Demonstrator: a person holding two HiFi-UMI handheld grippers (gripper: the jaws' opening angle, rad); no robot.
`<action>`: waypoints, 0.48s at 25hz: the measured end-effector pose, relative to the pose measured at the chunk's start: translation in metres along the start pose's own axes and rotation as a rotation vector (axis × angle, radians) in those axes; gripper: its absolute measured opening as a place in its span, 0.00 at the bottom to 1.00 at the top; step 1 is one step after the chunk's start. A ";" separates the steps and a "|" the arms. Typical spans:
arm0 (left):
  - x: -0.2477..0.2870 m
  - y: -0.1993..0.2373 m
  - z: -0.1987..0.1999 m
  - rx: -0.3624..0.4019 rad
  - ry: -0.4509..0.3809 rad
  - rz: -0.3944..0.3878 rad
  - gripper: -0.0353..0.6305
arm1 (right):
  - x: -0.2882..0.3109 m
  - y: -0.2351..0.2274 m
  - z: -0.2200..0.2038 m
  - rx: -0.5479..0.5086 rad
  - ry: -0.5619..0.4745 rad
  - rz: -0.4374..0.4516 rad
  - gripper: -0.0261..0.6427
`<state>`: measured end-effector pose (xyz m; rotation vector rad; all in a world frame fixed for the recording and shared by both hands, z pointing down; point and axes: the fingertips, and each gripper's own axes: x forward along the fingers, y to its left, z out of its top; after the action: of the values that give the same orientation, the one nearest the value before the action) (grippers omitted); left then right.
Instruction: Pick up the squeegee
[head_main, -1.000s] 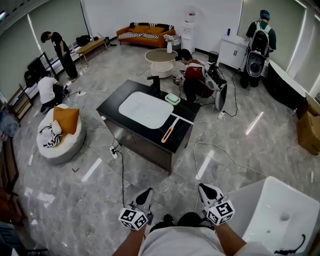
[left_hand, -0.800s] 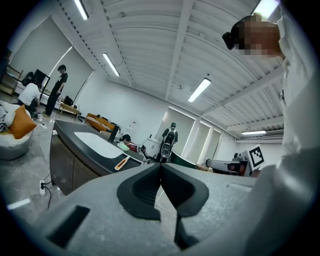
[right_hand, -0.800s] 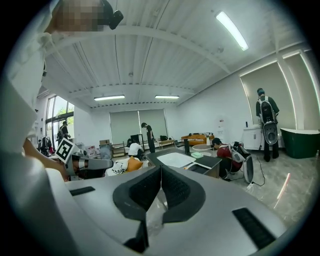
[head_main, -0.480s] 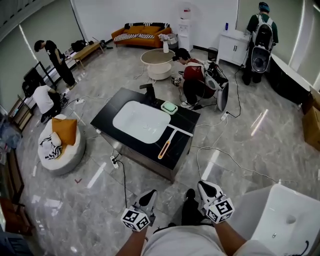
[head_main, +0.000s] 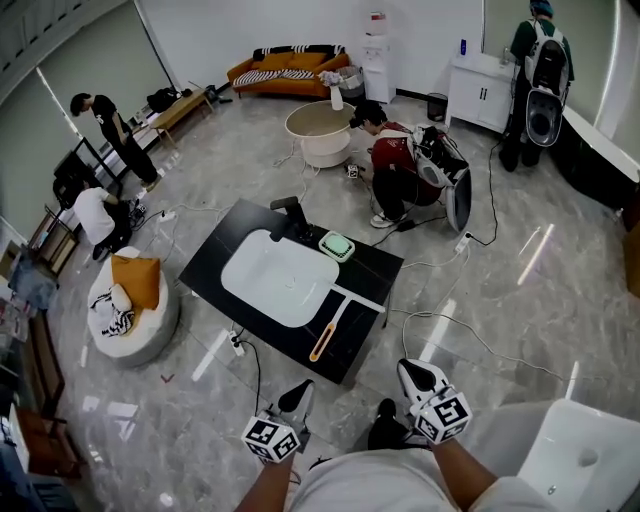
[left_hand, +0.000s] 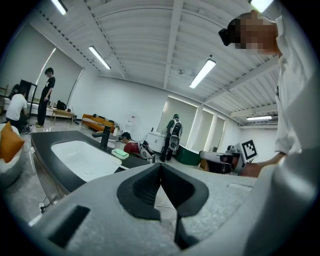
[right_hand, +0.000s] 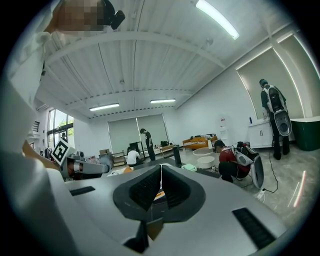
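Left gripper and right gripper: jaws pressed together, nothing pinched. Squeegee lies on counter, well ahead of both tips, untouched.

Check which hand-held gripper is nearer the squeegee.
Left, likely: the left hand-held gripper is just below the squeegee handle end in head view; the right hand-held gripper is farther, below-right.

Bathroom showroom hall: basin counter, bathtub, sofa.
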<state>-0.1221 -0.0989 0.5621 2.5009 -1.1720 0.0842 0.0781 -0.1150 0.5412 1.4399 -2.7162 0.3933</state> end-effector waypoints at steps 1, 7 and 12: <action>0.011 0.004 0.004 0.008 0.010 0.002 0.08 | 0.006 -0.010 0.003 0.004 0.000 0.003 0.06; 0.070 0.022 0.019 0.011 0.080 0.009 0.08 | 0.039 -0.058 0.011 0.032 0.008 0.031 0.06; 0.109 0.041 0.021 0.046 0.176 0.017 0.08 | 0.073 -0.081 0.009 0.035 0.026 0.074 0.06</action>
<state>-0.0839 -0.2097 0.5779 2.4650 -1.1309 0.3325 0.1033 -0.2197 0.5600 1.3360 -2.7614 0.4616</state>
